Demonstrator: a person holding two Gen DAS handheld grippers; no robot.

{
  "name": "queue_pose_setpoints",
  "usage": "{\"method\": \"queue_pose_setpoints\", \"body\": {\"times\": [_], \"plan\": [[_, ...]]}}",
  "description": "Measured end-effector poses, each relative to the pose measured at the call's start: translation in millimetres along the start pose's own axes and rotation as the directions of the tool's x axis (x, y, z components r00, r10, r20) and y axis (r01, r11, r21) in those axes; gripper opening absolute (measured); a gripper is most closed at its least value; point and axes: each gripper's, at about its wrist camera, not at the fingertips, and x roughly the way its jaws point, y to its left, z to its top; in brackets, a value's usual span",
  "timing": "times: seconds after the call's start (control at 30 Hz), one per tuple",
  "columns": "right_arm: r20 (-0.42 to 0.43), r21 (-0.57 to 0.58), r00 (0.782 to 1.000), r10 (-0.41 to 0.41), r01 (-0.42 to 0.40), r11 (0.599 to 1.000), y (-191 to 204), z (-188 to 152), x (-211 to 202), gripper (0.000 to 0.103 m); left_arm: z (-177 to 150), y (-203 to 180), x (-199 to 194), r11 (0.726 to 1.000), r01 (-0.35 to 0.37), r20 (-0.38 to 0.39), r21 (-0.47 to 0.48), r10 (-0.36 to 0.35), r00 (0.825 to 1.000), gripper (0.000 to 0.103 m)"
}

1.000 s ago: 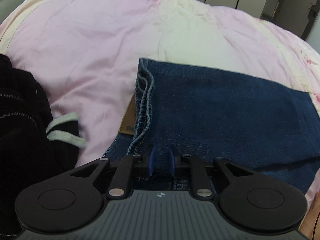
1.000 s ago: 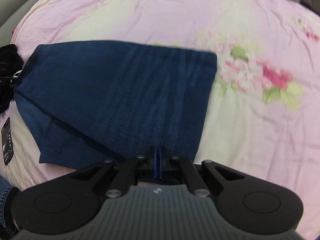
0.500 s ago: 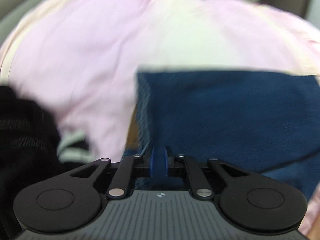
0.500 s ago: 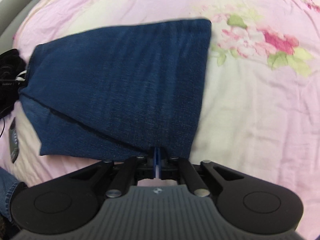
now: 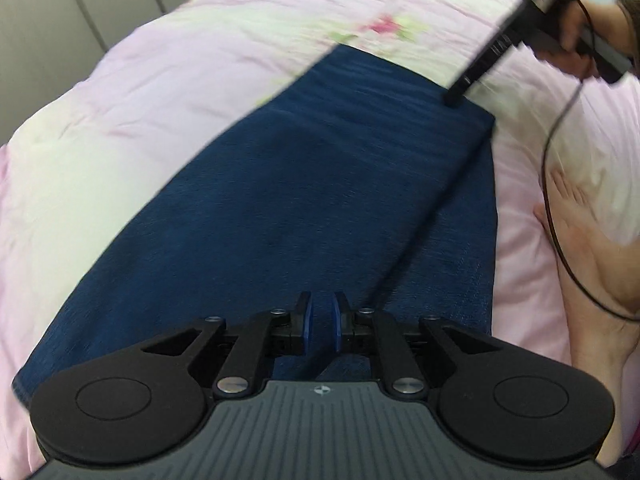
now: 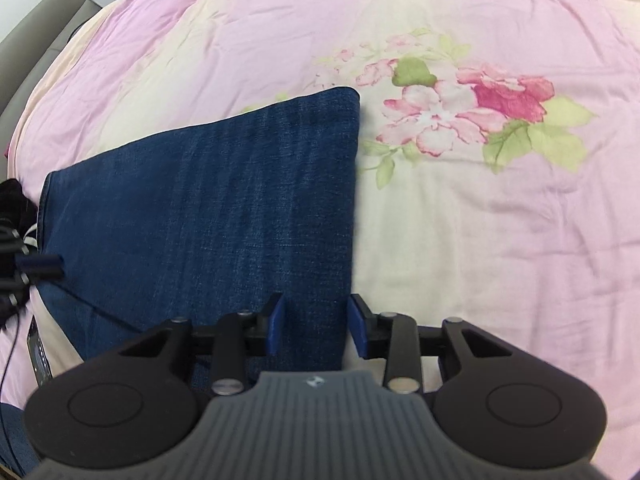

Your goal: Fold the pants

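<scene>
The pants (image 6: pixel 208 216) lie flat on the bed cover (image 6: pixel 460 248) as a folded blue denim rectangle. Their near edge sits directly under both claws. In the right wrist view, the denim's right-hand edge runs away from the claw, starting between its two pads.

The right gripper (image 6: pixel 316 326) is opening. Its blue pads stand clearly apart, straddling the near right corner of the denim without pressing it. The left gripper (image 5: pixel 320 322) is also opening, but by a narrow gap only. Denim shows through that gap, though the blurred frame does not show whether any cloth is pinched.

Step in hand, as judged: release after a fold and set up the next one.
- Let both sets of pads clear the cloth fully before lifting, so the top layer does not drag.
- Check that the edges on the right side stay aligned.
- A diagonal ridge crosses the denim ahead of the left claw and should be smoothed.

A dark garment (image 6: pixel 14 216) lies beyond the far left end of the denim.

No container is in view.
</scene>
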Motion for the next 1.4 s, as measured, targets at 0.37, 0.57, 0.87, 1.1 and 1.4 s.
{"method": "queue_pose_setpoints", "body": {"times": [0.37,0.57,0.87,1.1,1.4], "plan": [[-0.018,0.016,0.999,0.040,-0.039,0.999,-9,3,7,0.037,6,-5,22,0.992,0.071,-0.101,0.108,-0.060,0.993,0.013],[-0.014,0.016,0.999,0.049,-0.049,0.999,-13,6,-4,0.036,42,47,9,1.000,-0.015,0.007,0.008,0.015,1.000,0.012],[0.014,0.022,0.997,0.070,-0.071,0.997,-23,13,-8,0.032,67,97,66,0.994,-0.099,-0.039,-0.041,0.097,0.995,0.005],[-0.006,0.125,0.988,0.156,-0.154,0.980,-49,11,5,0.030,70,100,90,0.995,-0.092,-0.079,-0.043,0.088,0.993,0.005],[0.057,0.166,0.985,0.165,-0.172,0.971,-46,-8,-11,0.011,48,87,29,0.993,-0.108,-0.016,-0.056,0.108,0.994,0.007]]}}
